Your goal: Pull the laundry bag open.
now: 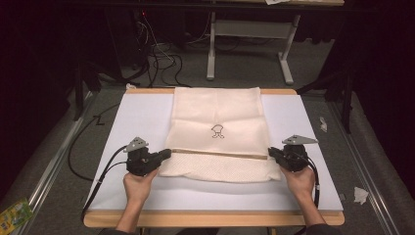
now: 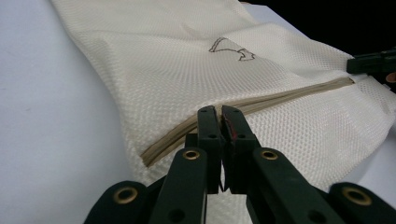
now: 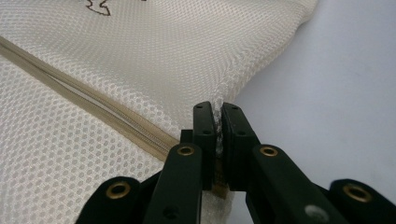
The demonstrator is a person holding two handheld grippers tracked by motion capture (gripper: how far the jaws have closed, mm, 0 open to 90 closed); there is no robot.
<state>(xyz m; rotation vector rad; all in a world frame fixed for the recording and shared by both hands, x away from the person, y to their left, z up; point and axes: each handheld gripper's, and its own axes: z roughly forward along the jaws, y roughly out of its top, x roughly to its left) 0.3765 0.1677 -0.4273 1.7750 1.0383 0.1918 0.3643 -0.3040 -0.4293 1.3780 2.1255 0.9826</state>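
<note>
1. The mesh bag (image 1: 218,117) is cream, with a small dark emblem (image 1: 218,130) near its middle.
2. It lies flat on the table, reaching from the centre toward 12 o'clock.
3. A tan zipper (image 1: 220,153) crosses it from 9 to 3 o'clock, near its 6 o'clock edge.

Both tongs (image 1: 165,153) (image 1: 272,152) clamped, facing inward

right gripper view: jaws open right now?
No. The right gripper has its jaws pinched shut on the edge of the mesh bag, beside the end of the zipper.
</note>
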